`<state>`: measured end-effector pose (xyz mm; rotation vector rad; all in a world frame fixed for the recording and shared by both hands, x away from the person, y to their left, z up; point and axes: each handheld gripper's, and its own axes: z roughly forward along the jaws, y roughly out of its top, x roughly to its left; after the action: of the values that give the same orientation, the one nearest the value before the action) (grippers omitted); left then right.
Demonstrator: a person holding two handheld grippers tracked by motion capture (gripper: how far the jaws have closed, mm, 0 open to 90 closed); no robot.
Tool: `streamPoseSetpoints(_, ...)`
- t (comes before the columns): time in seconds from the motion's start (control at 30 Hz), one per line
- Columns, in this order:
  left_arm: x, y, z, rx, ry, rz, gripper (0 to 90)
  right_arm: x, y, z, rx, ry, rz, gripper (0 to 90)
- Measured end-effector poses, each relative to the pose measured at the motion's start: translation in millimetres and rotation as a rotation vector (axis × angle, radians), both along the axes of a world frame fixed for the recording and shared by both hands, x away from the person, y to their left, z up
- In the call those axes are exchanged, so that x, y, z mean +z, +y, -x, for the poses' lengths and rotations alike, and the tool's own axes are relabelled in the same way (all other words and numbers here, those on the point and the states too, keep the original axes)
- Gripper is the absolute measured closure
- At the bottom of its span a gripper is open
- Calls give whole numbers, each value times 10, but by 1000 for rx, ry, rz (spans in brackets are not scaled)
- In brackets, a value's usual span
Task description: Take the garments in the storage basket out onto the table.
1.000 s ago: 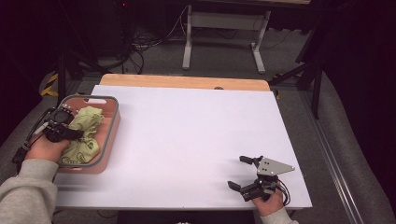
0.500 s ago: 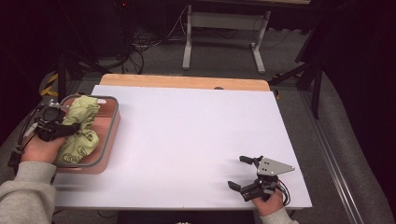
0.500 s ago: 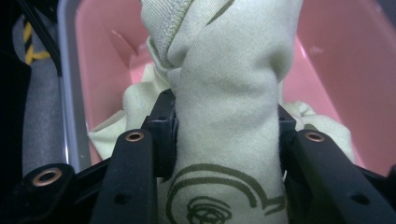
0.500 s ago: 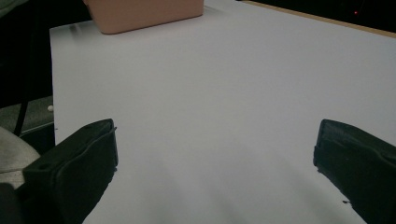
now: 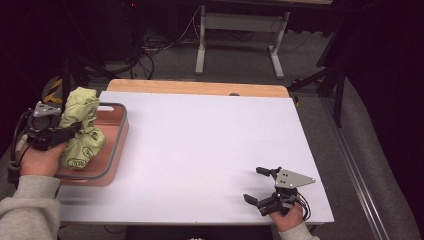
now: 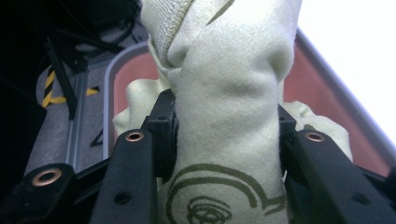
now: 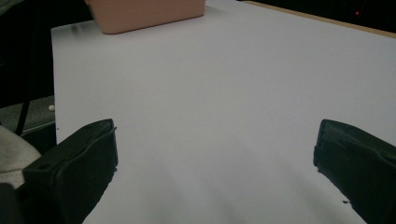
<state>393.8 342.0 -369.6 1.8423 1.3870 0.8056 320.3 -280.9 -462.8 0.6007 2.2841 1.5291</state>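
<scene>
While the right tongs [image 5: 265,187] rest near the front right corner of the white table [image 5: 210,150], their jaws stand wide apart with nothing between them; in the right gripper view the right tongs [image 7: 215,163] frame only bare table surface, with the pink tray [image 7: 144,14] far off at the top. At the left edge, a hand [image 5: 37,159] in a grey sleeve [image 5: 22,210] holds the left tongs [image 5: 70,134], which are clamped on a pale green cloth [image 5: 80,127] printed with dark green outlines. Seen in the left gripper view, the cloth [image 6: 224,107] is bunched into a thick roll squeezed between the two black jaws of the left tongs [image 6: 224,135], rising above them and hanging below. It hangs over the pink tray [image 5: 112,145] with its grey rim, its lower folds near the tray's inside. Beyond the table lie a wooden edge [image 5: 200,87] and a dark floor with cables [image 5: 155,47].
</scene>
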Motion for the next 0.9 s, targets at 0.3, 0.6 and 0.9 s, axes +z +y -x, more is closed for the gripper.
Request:
streamPoseSetpoints(0.3, 96, 19, 94, -13, -93, 75, 586, 5, -4, 4, 1, -2, -1, 5)
streamPoseSetpoints(0.6, 151, 70, 164, -41, -150, 187, 586, 15, -1, 14, 5, -5, -8, 5)
streamPoseSetpoints(0.9, 226, 31, 242, -80, -218, 235, 586, 29, 2, 27, 8, -12, -12, 5)
